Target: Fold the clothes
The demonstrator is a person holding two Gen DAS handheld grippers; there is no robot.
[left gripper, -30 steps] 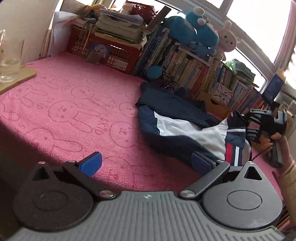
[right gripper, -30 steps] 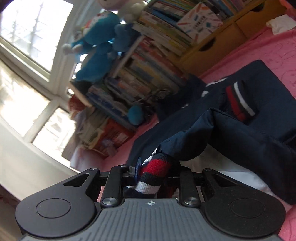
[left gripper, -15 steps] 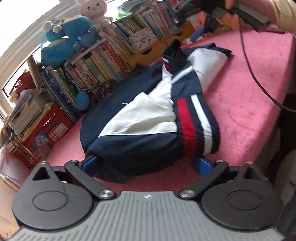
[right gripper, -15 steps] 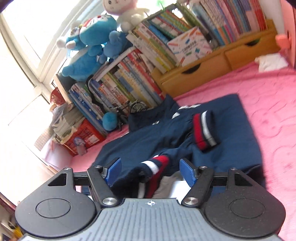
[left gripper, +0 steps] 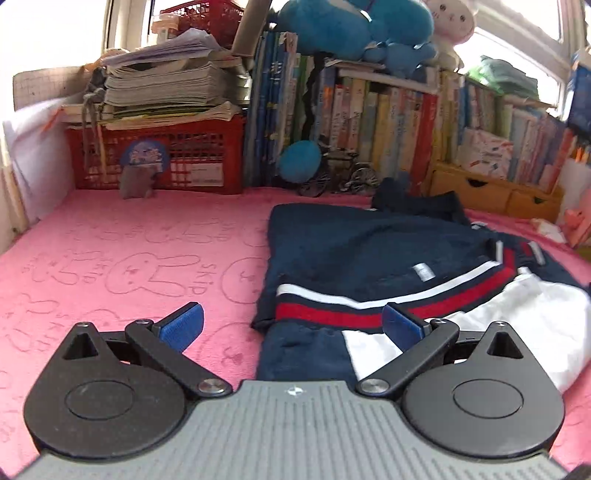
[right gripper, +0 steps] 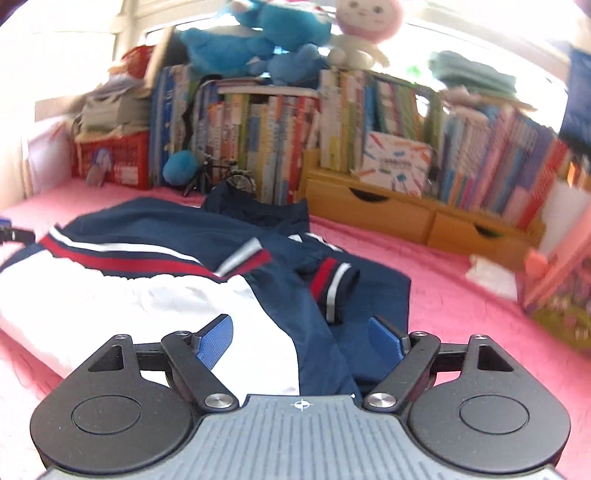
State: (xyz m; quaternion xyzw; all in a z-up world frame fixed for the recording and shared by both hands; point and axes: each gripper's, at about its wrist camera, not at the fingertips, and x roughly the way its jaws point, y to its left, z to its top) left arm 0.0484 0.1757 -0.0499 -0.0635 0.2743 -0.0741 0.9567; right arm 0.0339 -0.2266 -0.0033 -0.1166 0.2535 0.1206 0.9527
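A navy jacket [left gripper: 354, 251] with white panels and red-and-white stripes lies partly folded on the pink bunny-print blanket [left gripper: 122, 266]. My left gripper [left gripper: 291, 326] hovers open over the jacket's near left corner, touching nothing. In the right wrist view the same jacket [right gripper: 192, 236] spreads ahead, one striped cuff [right gripper: 332, 280] lying on top. My right gripper [right gripper: 301, 338] is over the jacket's near edge with its jaws still opening; cloth lies below them but the blue pads [right gripper: 216, 338] press on nothing.
Along the back stand a red crate [left gripper: 177, 155] under stacked papers, rows of books [left gripper: 388, 122] topped with blue and pink plush toys [left gripper: 354, 26], a small model bicycle [left gripper: 340, 177] and wooden drawers [right gripper: 399, 218]. A pink box [right gripper: 554, 273] sits at the right.
My right gripper let go of the striped cuff, opened wide and rolled level. My left gripper swung across the blanket and now faces the jacket's left corner squarely.
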